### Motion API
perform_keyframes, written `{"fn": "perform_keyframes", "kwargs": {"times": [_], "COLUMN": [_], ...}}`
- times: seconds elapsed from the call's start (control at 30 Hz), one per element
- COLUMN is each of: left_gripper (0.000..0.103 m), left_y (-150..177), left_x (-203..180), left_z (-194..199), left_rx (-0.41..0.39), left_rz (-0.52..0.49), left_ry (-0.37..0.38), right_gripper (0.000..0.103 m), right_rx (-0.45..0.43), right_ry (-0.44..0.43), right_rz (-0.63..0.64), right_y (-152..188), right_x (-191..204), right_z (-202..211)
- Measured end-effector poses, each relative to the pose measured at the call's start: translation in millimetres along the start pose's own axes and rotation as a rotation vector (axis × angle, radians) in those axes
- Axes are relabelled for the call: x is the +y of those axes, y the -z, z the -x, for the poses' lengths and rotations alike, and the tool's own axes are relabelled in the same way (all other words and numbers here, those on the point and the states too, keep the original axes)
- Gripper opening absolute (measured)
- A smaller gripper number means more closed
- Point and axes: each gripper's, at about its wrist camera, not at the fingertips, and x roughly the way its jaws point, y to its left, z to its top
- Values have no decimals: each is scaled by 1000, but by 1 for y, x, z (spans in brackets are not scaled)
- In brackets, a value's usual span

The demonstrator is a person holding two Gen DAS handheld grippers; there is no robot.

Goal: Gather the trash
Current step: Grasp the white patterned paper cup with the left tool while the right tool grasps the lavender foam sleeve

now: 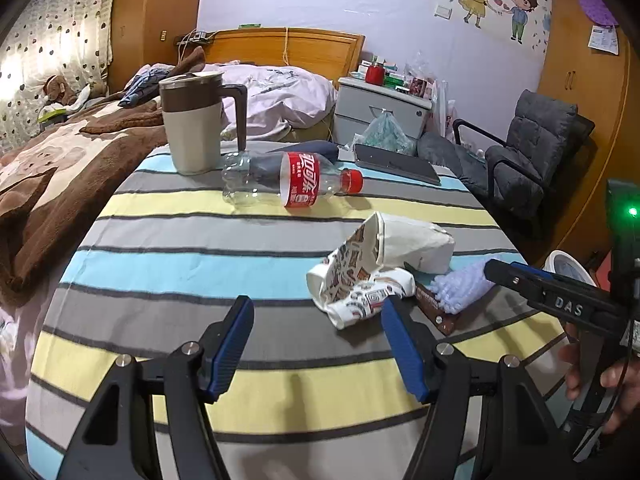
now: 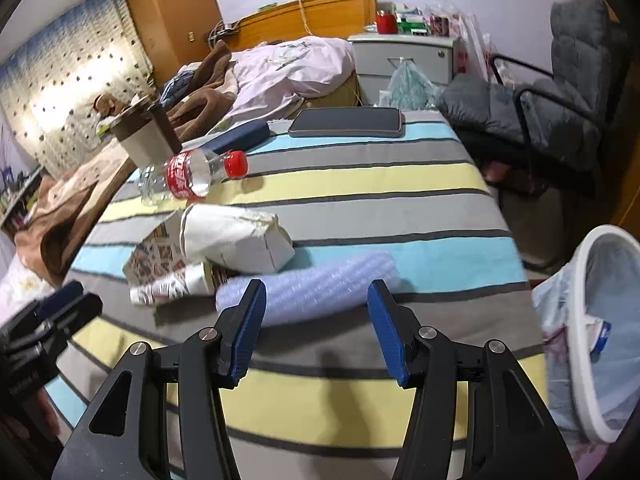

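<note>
- Right wrist view: the right gripper (image 2: 316, 328) hangs with jaws apart and nothing between them, just near of the bubble-wrap roll (image 2: 308, 286); I'd say the reach for the first piece of trash is in hand.
- Next it needs to drop over that soft, dimpled roll and pinch it; the lined white bin (image 2: 580, 280) waits at the right, off the table edge.
- The left gripper (image 1: 318, 354) is likewise released and empty, near the crumpled printed paper cup (image 1: 360, 284); a squashed white carton (image 1: 416, 246) lies beyond it, a clear plastic bottle (image 1: 280, 180) farther off on the striped cloth (image 1: 180, 264).
</note>
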Motion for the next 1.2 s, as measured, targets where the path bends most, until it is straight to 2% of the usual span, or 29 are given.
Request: {"fn": "perform_keyframes", "kwargs": {"times": [0.2, 0.4, 0.57, 0.67, 0.87, 0.93, 1.03, 1.2], "left_gripper": [68, 68, 69, 69, 68, 67, 60, 60], "left_y": [-13, -22, -26, -27, -26, -23, -19, -13], "left_x": [3, 4, 3, 2, -2, -4, -10, -21], "left_z": [-13, -27, -43, -50, -64, -65, -60, -45], "left_rx": [12, 30, 65, 79, 133, 149, 152, 157], "left_rz": [-21, -31, -47, -63, -71, -62, -64, -55], "left_ry": [14, 36, 49, 48, 88, 123, 158, 231], "right_gripper": [55, 55, 55, 55, 55, 55, 55, 55], "right_rx": [24, 48, 57, 57, 63, 66, 82, 93], "right_ry": [36, 86, 95, 139, 195, 214, 228, 241], "right_rz": [-45, 23, 13, 46, 80, 94, 79, 39], "right_y": [-9, -14, -18, -15, -8, -5, -2, 6], "right_x": [0, 12, 12, 15, 15, 13, 4, -17], "right_z": [-18, -29, -30, -30, -25, -22, -20, -14]}}
